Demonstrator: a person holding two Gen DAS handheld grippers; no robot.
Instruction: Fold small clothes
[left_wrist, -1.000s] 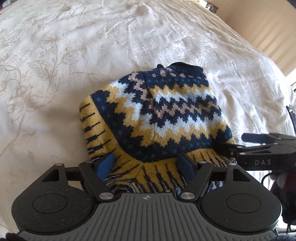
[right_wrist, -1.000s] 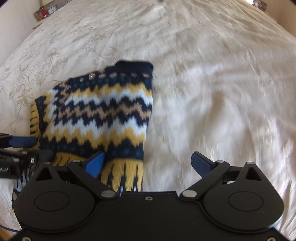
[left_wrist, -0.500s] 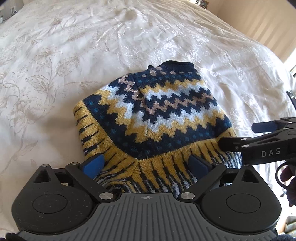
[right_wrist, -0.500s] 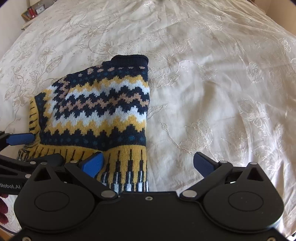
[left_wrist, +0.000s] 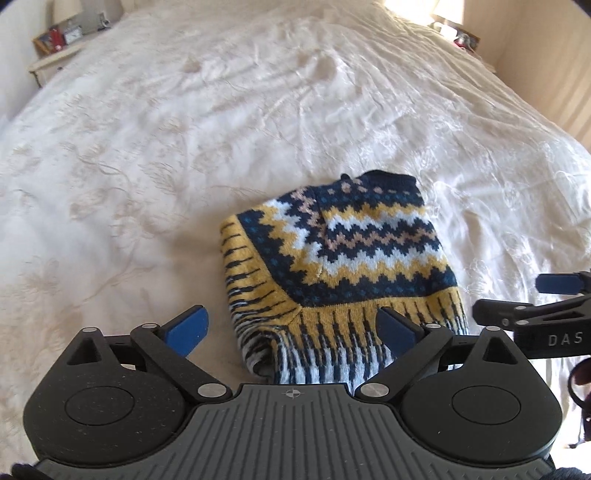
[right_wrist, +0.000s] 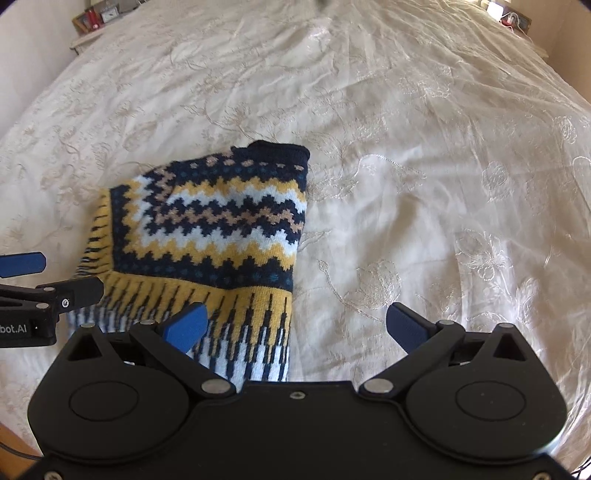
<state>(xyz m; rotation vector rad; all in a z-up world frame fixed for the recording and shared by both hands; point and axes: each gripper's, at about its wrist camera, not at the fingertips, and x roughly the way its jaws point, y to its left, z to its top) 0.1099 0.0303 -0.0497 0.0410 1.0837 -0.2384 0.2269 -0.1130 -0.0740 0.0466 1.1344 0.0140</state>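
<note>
A small knitted sweater (left_wrist: 343, 258) in navy, yellow, white and tan zigzags lies folded on the bed; the right wrist view shows the sweater (right_wrist: 218, 229) at centre left. My left gripper (left_wrist: 291, 326) hangs open above its near striped hem, touching nothing. My right gripper (right_wrist: 295, 325) is open too, above the sweater's near right corner and the bare cover beside it. Each gripper's blue-tipped fingers show at the edge of the other's view: right fingers (left_wrist: 557, 284), left fingers (right_wrist: 22, 264).
The cream embroidered bedcover (left_wrist: 184, 147) spreads wide on all sides of the sweater. A bedside shelf with small items (left_wrist: 59, 37) stands at the far left, a lamp and items (left_wrist: 458, 33) at the far right. A wall (left_wrist: 546, 74) runs along the right.
My left gripper's jaws widened off the hem. Both grippers rose and drew back from the sweater, which now lies lower and smaller in both views.
</note>
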